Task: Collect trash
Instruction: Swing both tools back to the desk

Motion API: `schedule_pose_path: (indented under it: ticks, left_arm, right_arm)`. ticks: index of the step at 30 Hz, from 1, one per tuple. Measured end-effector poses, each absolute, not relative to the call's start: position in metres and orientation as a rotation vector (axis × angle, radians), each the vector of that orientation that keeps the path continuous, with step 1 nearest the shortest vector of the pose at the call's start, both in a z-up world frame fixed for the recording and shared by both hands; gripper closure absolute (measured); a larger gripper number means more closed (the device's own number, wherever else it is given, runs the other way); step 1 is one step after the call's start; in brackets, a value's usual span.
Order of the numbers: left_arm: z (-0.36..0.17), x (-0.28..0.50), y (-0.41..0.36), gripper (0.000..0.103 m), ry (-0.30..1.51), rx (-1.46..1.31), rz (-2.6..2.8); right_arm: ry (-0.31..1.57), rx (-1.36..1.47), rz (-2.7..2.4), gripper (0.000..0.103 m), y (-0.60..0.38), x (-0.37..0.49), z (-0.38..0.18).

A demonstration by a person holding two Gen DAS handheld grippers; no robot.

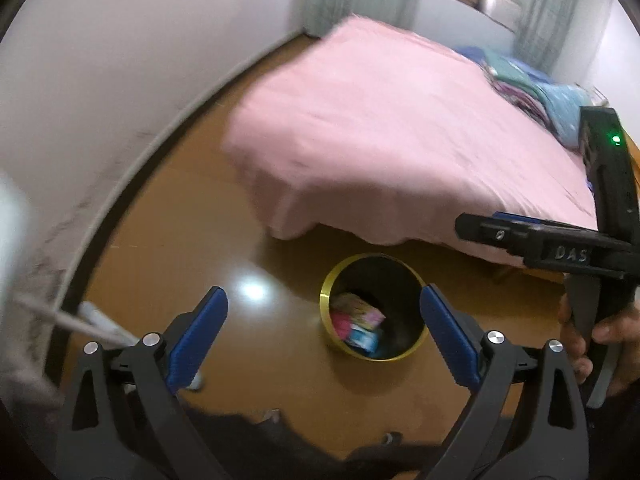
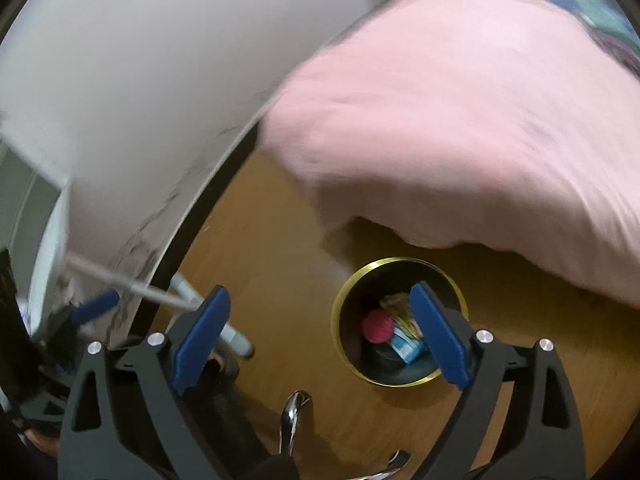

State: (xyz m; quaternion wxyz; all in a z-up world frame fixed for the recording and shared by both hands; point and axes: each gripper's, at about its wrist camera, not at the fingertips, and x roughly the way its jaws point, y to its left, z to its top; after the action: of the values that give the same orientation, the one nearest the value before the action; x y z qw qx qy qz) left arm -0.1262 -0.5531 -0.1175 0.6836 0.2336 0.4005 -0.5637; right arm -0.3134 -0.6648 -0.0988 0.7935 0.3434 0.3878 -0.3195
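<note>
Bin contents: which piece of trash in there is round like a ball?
The red ball, left of the blue-and-white packet and yellow wrapper; those are flat packaging.

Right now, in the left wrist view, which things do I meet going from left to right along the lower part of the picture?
Wall → left gripper's left finger → trash bin → left gripper's right finger → hand holding the right gripper.
</note>
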Motion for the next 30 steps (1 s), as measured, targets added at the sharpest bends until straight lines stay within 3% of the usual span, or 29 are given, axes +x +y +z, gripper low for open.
schedule_pose_path:
  ticks: [6, 14, 24, 30]
  left_arm:
    - [-0.057, -0.076, -0.452, 0.008, 0.807, 0.493, -1.065]
    - [-0.007, 0.008, -0.282, 0.008, 0.828, 0.330, -0.760]
    - [-0.011, 0.080, -0.068, 0.008, 0.860, 0.078, -0.302]
    - [-0.021, 0.088, -0.021, 0.008, 0.883, -0.009, -0.266]
  right_arm:
    - [0.863, 0.525, -0.439, 0.013, -0.593, -0.198, -0.049]
    - [0.865, 0.365, -0.098, 0.013, -0.477, -0.060, 0.002]
    - [0.948, 0.226, 0.246, 0.013, -0.317, 0.098, 0.020]
    - [1.061, 0.275, 0.298, 0.024, -0.282, 0.166, 0.002]
